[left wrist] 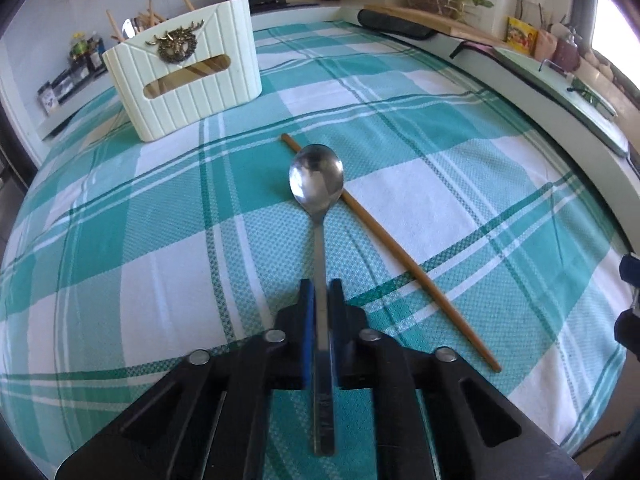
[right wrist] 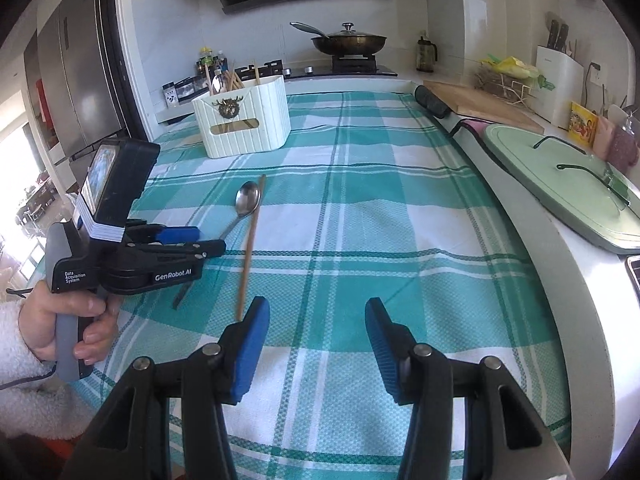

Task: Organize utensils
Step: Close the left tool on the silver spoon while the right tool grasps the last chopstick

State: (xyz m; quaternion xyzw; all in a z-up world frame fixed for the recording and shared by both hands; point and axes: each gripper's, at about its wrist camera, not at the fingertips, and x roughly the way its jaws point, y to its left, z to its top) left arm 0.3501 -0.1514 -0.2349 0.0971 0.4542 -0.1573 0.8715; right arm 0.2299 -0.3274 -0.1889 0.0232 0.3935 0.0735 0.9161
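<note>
My left gripper (left wrist: 320, 292) is shut on the handle of a steel spoon (left wrist: 317, 178), whose bowl points away over a wooden chopstick (left wrist: 396, 258) lying on the checked cloth. The right wrist view shows the same left gripper (right wrist: 208, 242), spoon (right wrist: 246, 199) and chopstick (right wrist: 250, 246). A cream utensil holder (left wrist: 188, 80) with a brass deer badge stands at the far left, holding several chopsticks and a spoon; it also shows in the right wrist view (right wrist: 244, 120). My right gripper (right wrist: 318, 312) is open and empty above the cloth, just right of the chopstick's near end.
The teal and white checked cloth (right wrist: 360, 208) covers the counter. A green board (right wrist: 560, 184) lies at the right edge, a wooden cutting board (right wrist: 476, 106) and a knife block (right wrist: 560, 84) behind it. A lidded pan (right wrist: 348, 42) sits on the stove at the back.
</note>
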